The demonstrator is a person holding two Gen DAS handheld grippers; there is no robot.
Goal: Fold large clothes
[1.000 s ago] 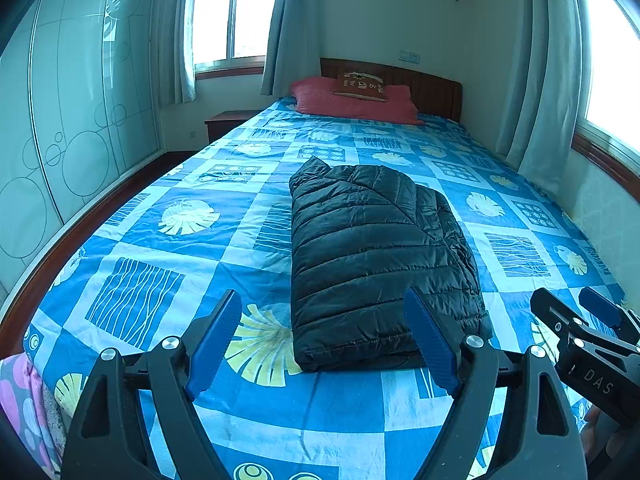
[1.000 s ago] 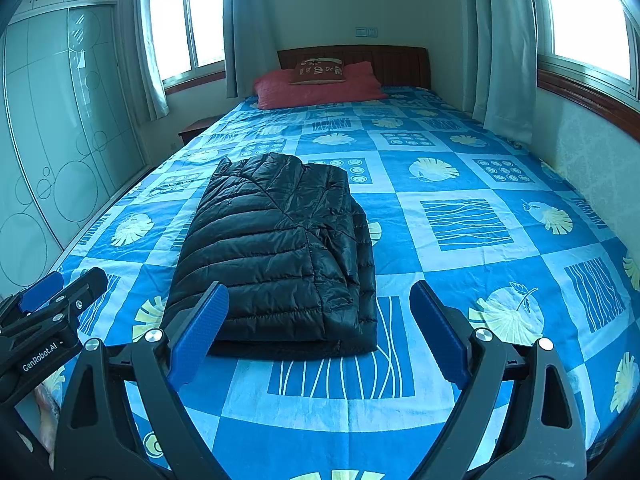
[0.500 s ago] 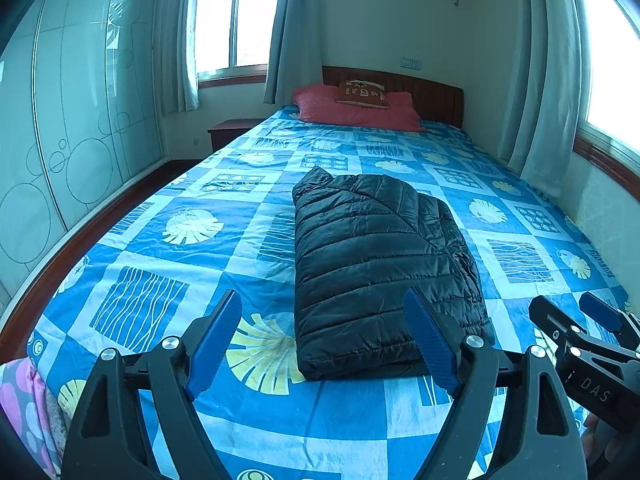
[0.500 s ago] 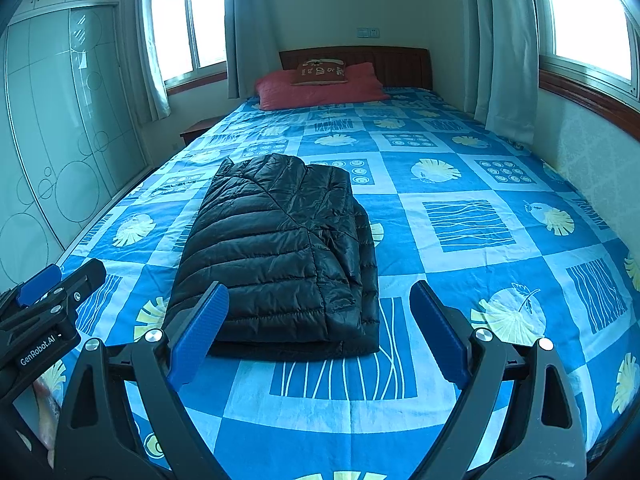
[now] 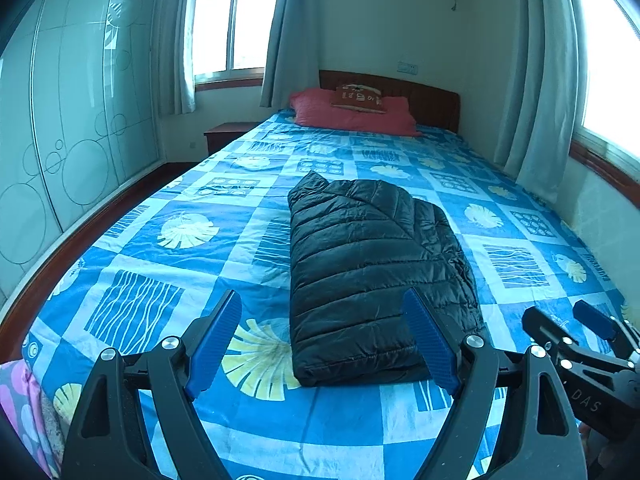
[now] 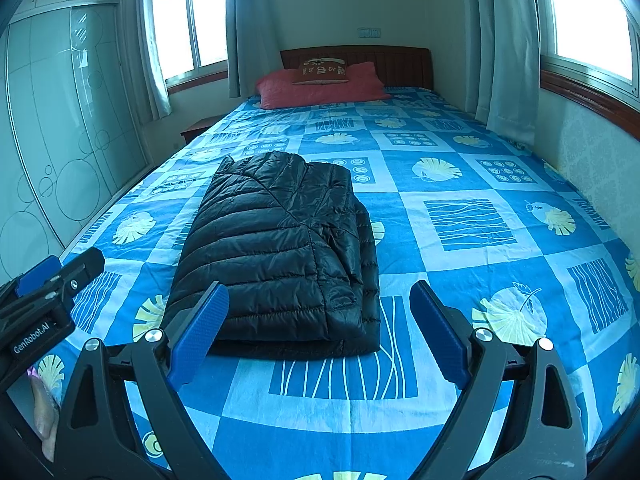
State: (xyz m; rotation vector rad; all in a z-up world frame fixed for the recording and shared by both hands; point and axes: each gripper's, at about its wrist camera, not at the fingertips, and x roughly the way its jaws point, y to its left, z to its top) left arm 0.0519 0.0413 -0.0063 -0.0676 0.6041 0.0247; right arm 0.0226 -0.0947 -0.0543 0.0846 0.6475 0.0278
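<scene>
A black quilted puffer jacket lies folded into a long rectangle on the blue patterned bedspread; it also shows in the right wrist view. My left gripper is open and empty, held above the bed just short of the jacket's near edge. My right gripper is open and empty too, near the jacket's near right corner. The right gripper shows at the lower right of the left wrist view. The left gripper shows at the left edge of the right wrist view.
Red pillows and a wooden headboard stand at the far end. A glass-door wardrobe runs along the left. A nightstand sits by the bed. Curtained windows line the right wall. Pink fabric lies at the lower left.
Both grippers have drawn back and tilted up a little, so the jacket sits lower and farther in view. The jacket has not moved. Both grippers stay open.
</scene>
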